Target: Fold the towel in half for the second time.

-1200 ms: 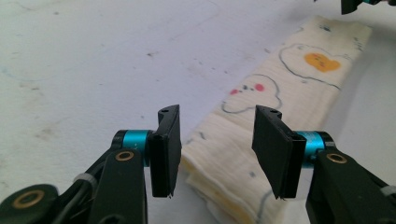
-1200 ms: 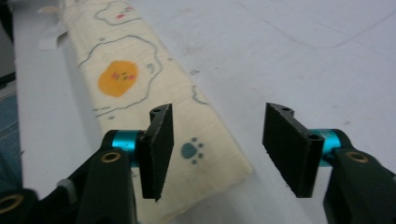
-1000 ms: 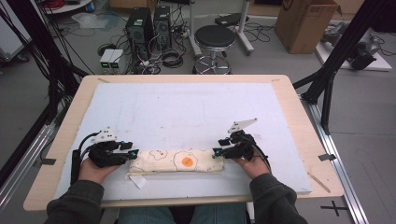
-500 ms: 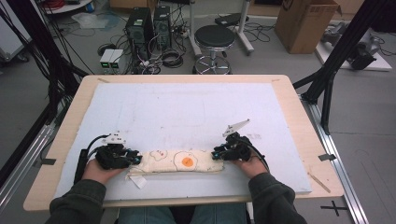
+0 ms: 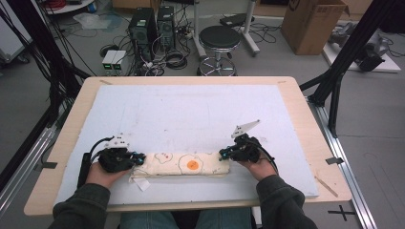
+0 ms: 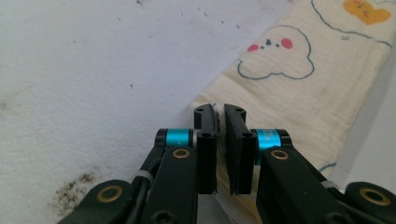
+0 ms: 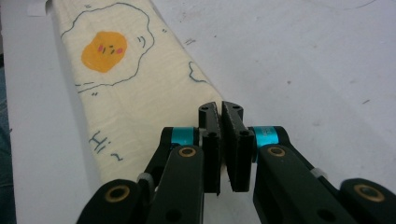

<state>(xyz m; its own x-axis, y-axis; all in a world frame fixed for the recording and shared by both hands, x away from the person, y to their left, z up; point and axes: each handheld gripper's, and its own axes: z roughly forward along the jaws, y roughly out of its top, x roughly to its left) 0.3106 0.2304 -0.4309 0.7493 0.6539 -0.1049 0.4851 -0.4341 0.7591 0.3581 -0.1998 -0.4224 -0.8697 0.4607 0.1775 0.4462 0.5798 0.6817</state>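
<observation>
Both grippers pinch the cloth (image 5: 184, 164) at its two ends, and their jaws have just been closing. Left gripper (image 6: 220, 122) holds the corner near the cloud drawing (image 6: 274, 57); right gripper (image 7: 221, 116) holds the corner near the egg drawing (image 7: 105, 51). Folded into a long strip, the cloth lies on the white mat (image 5: 191, 109), near the person's edge.
</observation>
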